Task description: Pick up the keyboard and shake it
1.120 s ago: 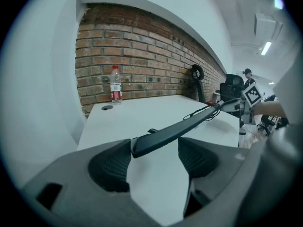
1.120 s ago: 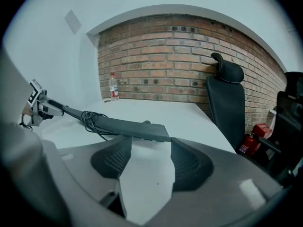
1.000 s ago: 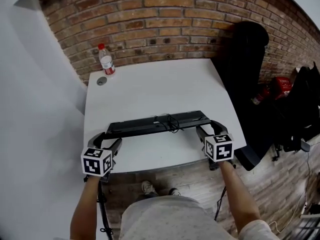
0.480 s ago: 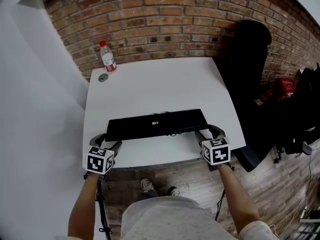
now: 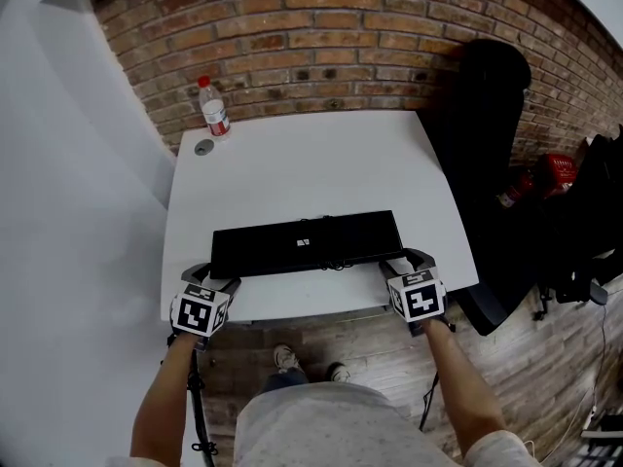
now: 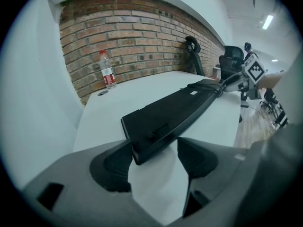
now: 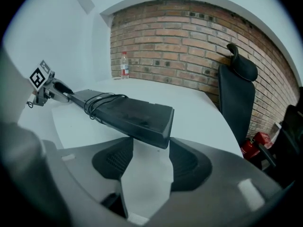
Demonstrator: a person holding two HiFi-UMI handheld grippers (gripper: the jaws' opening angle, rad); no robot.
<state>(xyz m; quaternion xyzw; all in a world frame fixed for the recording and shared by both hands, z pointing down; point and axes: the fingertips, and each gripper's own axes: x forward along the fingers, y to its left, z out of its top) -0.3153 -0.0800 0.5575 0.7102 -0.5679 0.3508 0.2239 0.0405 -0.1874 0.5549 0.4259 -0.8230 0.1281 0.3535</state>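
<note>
Keyboard: a black, flat, oblong plastic keyboard (image 5: 255, 249), underside turned up towards me, lying crosswise over the front part of the tabletop; I hold it by both ends, and in both gripper views white surface shows beneath each held end
Sticker: a small white sticker (image 5: 304, 242) near the middle of that underside
Cable: a thin black cable (image 7: 97, 103) wound around the keyboard's middle
Left tongs: the left tongs (image 6: 154, 139) pinch the keyboard's left end; one pad sits hard against the end corner, the other meets the long lower edge
Right tongs: the right tongs (image 7: 151, 141) pinch the right end; that corner sits between the two ribbed pads, both against it
Tabletop: a white rectangular tabletop (image 5: 302, 163), its far edge against the wall
Bottle: a clear plastic bottle with a red cap and red label (image 5: 213, 111), upright at the far left corner, well apart from the keyboard
Disc: a small grey round disc (image 5: 202, 147) just in front of the bottle
Wall: a red-brown brick wall (image 5: 321, 27) behind
Chair: a black high-backed chair (image 5: 487, 134) to the right of the tabletop
Floor: wood-plank floor (image 5: 380, 343) below the front edge
</note>
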